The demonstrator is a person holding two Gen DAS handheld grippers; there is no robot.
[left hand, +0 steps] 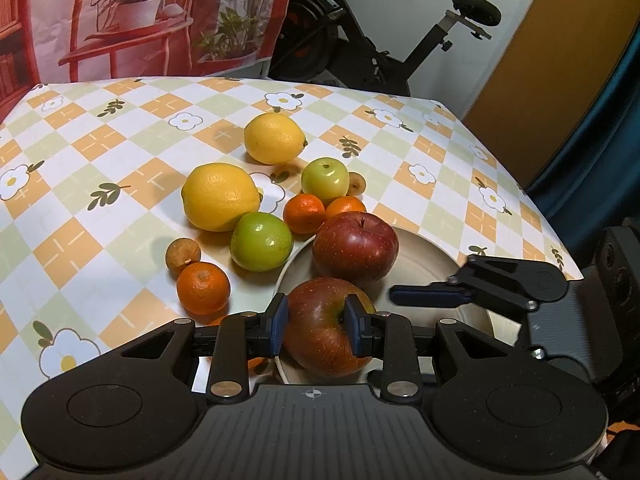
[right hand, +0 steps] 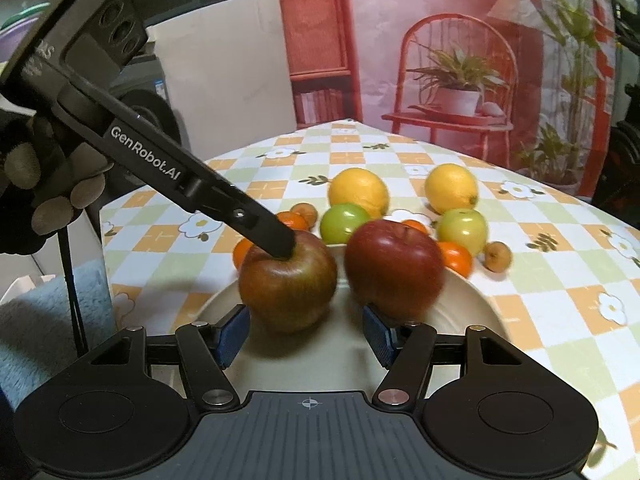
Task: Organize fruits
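A cream plate [left hand: 432, 256] sits on a checked, flower-print tablecloth [left hand: 120, 152] and holds two apples. The left gripper [left hand: 316, 330] comes down onto the nearer, brownish apple [left hand: 320, 332]; its blue pads [left hand: 279, 328] are close together at the fruit's top near the stem hollow, but I cannot tell whether they press on it. In the right wrist view its finger touches the apple's crown. The red apple [left hand: 355, 246] stands just behind, nearly touching it. The right gripper [right hand: 306, 334] hovers low over the plate's near edge, jaws spread and empty, the two apples just ahead. Beyond the plate lie two lemons [left hand: 220, 196], two green apples [left hand: 262, 242], several tangerines [left hand: 203, 288] and small brown fruits [left hand: 183, 255], crowded against the plate's far rim.
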